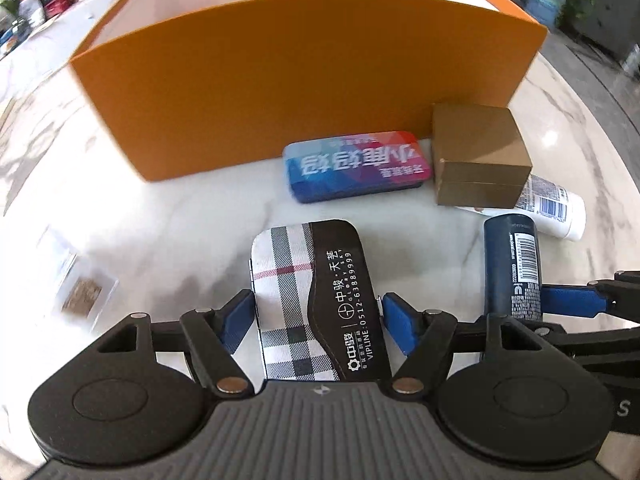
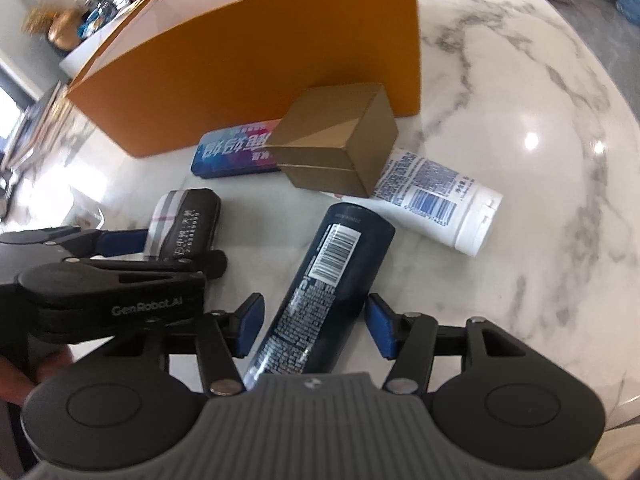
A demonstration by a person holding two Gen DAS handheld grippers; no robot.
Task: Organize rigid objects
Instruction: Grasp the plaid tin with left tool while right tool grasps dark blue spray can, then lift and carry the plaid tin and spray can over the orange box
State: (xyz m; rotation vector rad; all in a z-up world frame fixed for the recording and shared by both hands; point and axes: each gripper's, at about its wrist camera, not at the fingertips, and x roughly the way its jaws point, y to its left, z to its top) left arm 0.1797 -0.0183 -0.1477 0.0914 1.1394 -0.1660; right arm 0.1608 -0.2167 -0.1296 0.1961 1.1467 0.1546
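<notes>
Five loose objects are seen on the white marble-patterned tabletop (image 1: pixel 168 208) in front of a tall orange cardboard box (image 1: pixel 280 80) with a white interior. A flat rectangular tin with a plaid fabric print and a black panel of white lettering (image 1: pixel 316 304) lies between the blue pads of the left gripper (image 1: pixel 318 318). The left pad seems to meet the tin's edge, while a thin gap is seen at the right pad, so a firm grip cannot be confirmed; the jaws are spread wide around the tin, which rests on the table.

A dark blue cylindrical can with a barcode label (image 2: pixel 320 292) lies on its side between the pads of the right gripper (image 2: pixel 314 326). Clear gaps are visible on both sides of the can, so these jaws are parted at a middling width and nothing is held.

Just beyond the plaid tin, a flat tin printed in blue, red and white (image 1: pixel 358 166) lies close to the orange box wall. Beside it on the right, a gold-brown cardboard cube box (image 1: pixel 478 152) is set, partly over a white plastic tube with blue print (image 2: pixel 440 200) that lies on its side. The tube's end lies near the far end of the blue can.

A small clear packet with brown contents (image 1: pixel 82 294) lies apart at the left of the table.
</notes>
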